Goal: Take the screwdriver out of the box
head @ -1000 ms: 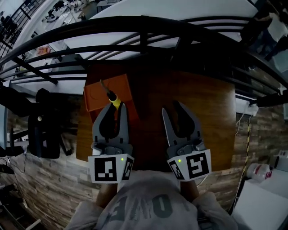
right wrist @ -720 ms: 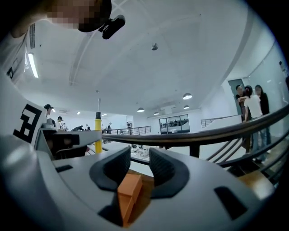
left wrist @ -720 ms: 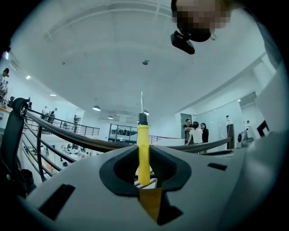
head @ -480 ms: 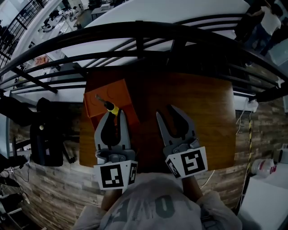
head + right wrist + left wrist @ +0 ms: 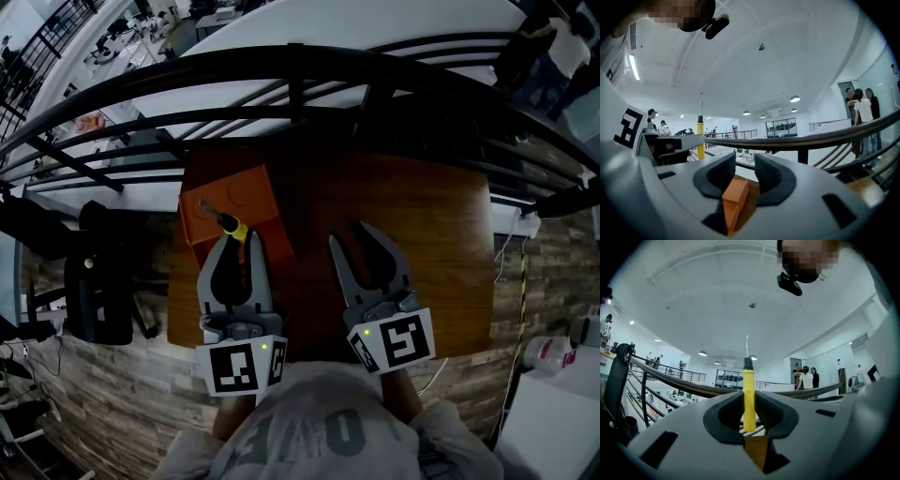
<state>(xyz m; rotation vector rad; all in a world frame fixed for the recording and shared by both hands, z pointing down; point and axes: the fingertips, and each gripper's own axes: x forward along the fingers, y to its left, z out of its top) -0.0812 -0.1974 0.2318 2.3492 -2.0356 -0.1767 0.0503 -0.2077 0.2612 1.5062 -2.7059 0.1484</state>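
screwdriver (image 5: 234, 228) tilted more, held over orange box (image 5: 246, 192)

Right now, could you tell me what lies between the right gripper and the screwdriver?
In the head view, a corner of the orange box and a bare strip of wooden table; the left gripper clamps the screwdriver.

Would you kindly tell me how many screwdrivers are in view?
1: the screwdriver stands upright, clamped in the left gripper, near the orange box. Others could be hidden inside the box.
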